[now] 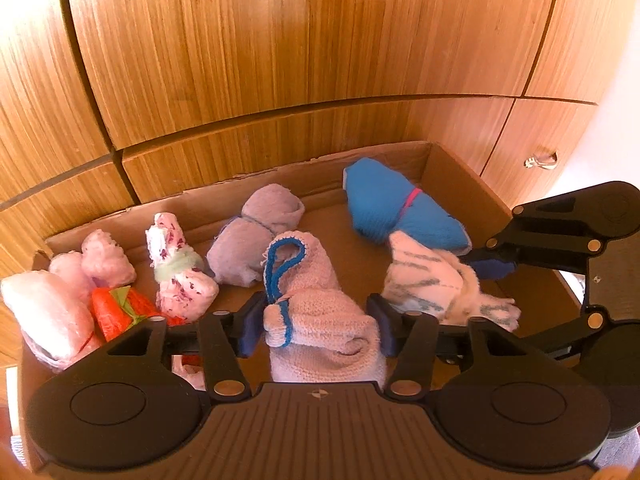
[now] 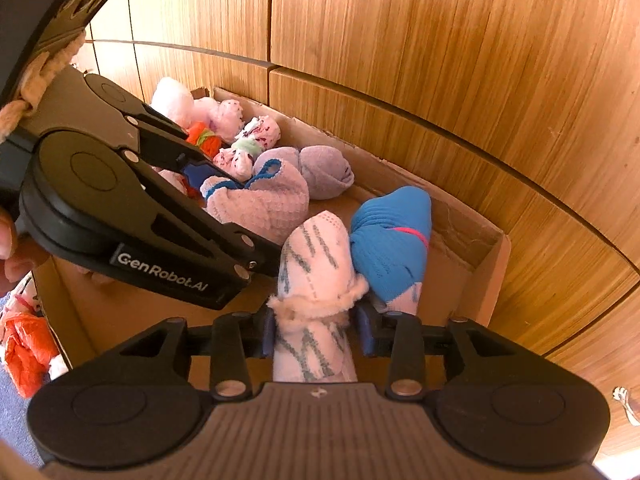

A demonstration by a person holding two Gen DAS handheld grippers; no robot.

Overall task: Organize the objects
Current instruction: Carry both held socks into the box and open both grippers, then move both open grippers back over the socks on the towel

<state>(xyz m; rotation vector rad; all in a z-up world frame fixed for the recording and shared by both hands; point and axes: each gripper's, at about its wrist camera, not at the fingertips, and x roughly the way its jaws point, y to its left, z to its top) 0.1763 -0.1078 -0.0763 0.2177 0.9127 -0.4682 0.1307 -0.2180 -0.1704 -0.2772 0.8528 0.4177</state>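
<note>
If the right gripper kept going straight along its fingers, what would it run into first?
Probably the blue sock bundle, just beyond the striped white sock that the right gripper holds; depth is uncertain.

Both grippers are showing matte black linkage arms with silver pivot screws, ribbed grey bodies and blue pads (image 1: 250, 322), the left gripper (image 2: 224, 196) wearing white "GenRobot.AI" lettering, the right gripper (image 2: 318, 330) matching it.
</note>
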